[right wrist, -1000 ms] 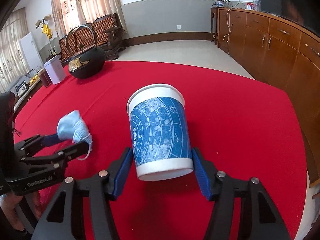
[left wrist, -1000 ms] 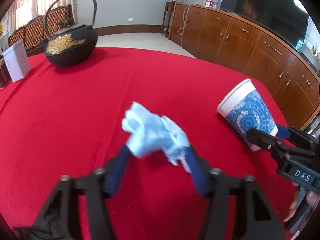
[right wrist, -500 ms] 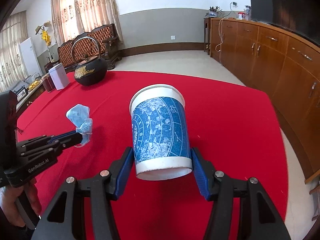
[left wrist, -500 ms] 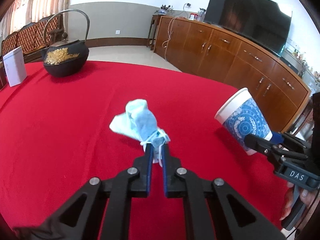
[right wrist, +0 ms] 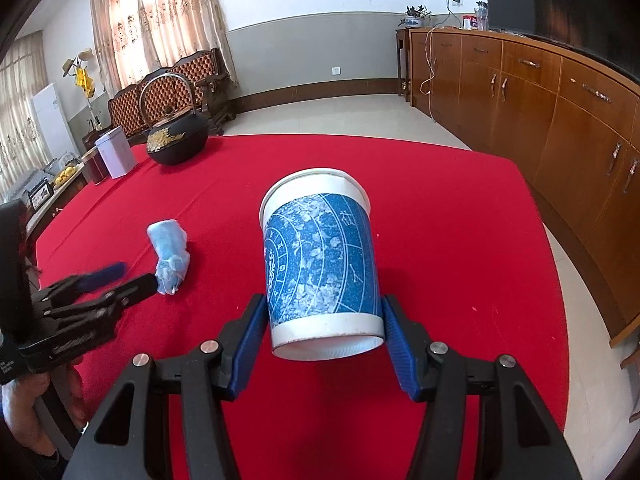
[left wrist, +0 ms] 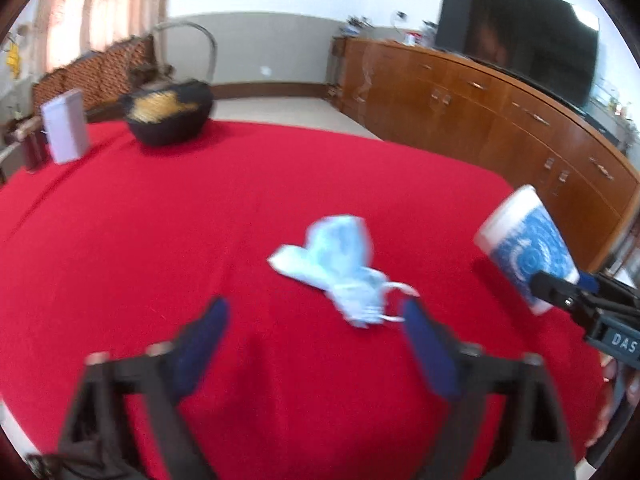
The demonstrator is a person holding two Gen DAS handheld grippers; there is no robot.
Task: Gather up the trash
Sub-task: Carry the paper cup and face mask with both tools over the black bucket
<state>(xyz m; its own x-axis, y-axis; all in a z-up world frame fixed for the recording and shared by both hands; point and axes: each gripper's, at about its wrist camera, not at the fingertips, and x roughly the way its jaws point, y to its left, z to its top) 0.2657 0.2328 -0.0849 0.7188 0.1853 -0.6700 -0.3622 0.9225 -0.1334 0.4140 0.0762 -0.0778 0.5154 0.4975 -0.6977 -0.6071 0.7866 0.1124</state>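
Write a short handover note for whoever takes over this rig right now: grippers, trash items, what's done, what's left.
Left gripper: jaws opening, nothing pressed between them; the crumpled blue mask sits just ahead, one ear loop near the right finger.
Right gripper: shut on the paper cup, held tilted above the red tablecloth.
Done: cup picked up.
Left: mask is not in the cup; probably regrasp it and drop it in. No bin in view.

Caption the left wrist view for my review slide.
Left hand-held gripper opening over a crumpled blue face mask on the red tablecloth; paper cup held at right.
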